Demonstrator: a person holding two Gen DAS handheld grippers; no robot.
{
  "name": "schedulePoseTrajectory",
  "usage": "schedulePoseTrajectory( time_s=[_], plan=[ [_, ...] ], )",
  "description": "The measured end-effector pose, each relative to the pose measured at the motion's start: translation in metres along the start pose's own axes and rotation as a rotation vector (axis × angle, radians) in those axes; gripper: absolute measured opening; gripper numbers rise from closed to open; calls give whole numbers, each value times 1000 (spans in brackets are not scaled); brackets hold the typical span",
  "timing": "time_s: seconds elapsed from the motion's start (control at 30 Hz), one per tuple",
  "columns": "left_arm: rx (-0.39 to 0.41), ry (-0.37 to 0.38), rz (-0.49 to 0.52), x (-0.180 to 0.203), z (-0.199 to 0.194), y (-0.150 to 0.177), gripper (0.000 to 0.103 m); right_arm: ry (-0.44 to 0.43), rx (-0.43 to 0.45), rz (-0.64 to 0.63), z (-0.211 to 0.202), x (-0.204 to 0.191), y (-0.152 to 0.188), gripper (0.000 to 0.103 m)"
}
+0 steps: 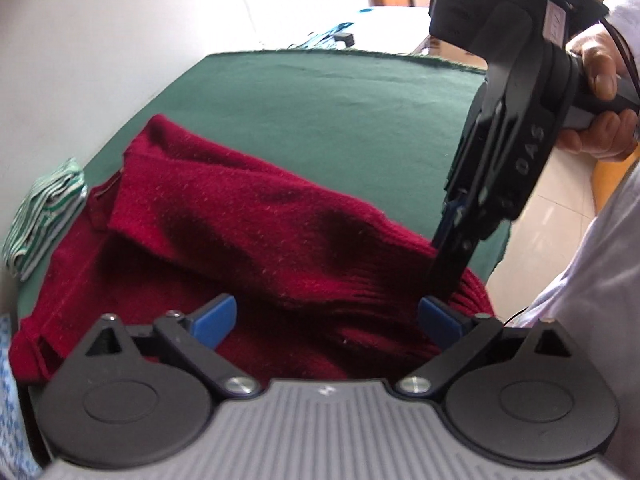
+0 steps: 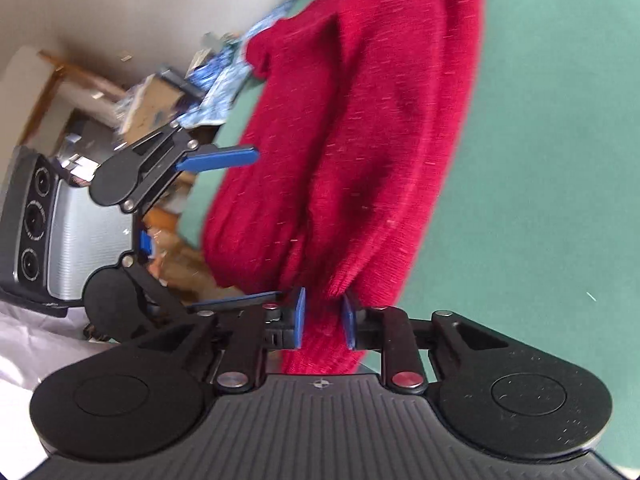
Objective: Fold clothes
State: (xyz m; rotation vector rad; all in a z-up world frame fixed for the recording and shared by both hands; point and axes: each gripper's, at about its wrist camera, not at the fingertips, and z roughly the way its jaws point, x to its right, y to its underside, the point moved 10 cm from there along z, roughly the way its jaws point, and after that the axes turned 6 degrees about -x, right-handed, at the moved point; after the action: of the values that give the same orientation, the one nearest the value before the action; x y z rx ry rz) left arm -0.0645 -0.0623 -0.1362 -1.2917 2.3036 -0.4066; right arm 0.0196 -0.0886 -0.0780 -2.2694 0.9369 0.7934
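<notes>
A dark red knitted sweater [image 1: 248,232] lies partly folded on the green table cover [image 1: 328,104], one layer turned over the other. My left gripper [image 1: 325,322] is open wide at the sweater's near edge, its blue fingers [image 1: 212,324] apart on either side of the fabric. My right gripper [image 1: 444,284] comes down from the right, held by a hand [image 1: 600,76], onto the ribbed hem. In the right wrist view, the right gripper [image 2: 324,320] is shut on a fold of the sweater [image 2: 360,140]. The open left gripper [image 2: 228,230] shows at the left there.
A folded green-and-white striped garment [image 1: 48,216] lies at the table's left edge by the wall. A blue-and-white patterned cloth [image 2: 224,76] lies beyond the table edge among clutter. A white sleeve [image 1: 600,280] fills the right side. Bare green cover [image 2: 540,160] stretches beside the sweater.
</notes>
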Motion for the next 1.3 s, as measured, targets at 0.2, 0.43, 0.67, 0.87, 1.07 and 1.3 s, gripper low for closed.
schedulePoseTrajectory(
  time_s=[0.2,0.43,0.67,0.87,1.07,1.3],
  plan=[
    [-55,-88,-62,-17,-18,9,99,-189,-16,-83,-12,-23,6,6],
    [-59,-104,-52,-18,-18,6,99,-137,-112,-61,12,-3,16,8],
    [3,-68,110,10,1,-23,96,-87,-328,-286,1,-17,12,23],
    [-25,-6,186,28,33,-27,77,113,15,-320,-64,15,-134,45],
    [-31,53,108,21,36,-22,75,181,328,-162,-61,59,-278,45],
    [-52,56,52,17,37,-18,78,275,417,-34,-26,87,-358,37]
  ],
)
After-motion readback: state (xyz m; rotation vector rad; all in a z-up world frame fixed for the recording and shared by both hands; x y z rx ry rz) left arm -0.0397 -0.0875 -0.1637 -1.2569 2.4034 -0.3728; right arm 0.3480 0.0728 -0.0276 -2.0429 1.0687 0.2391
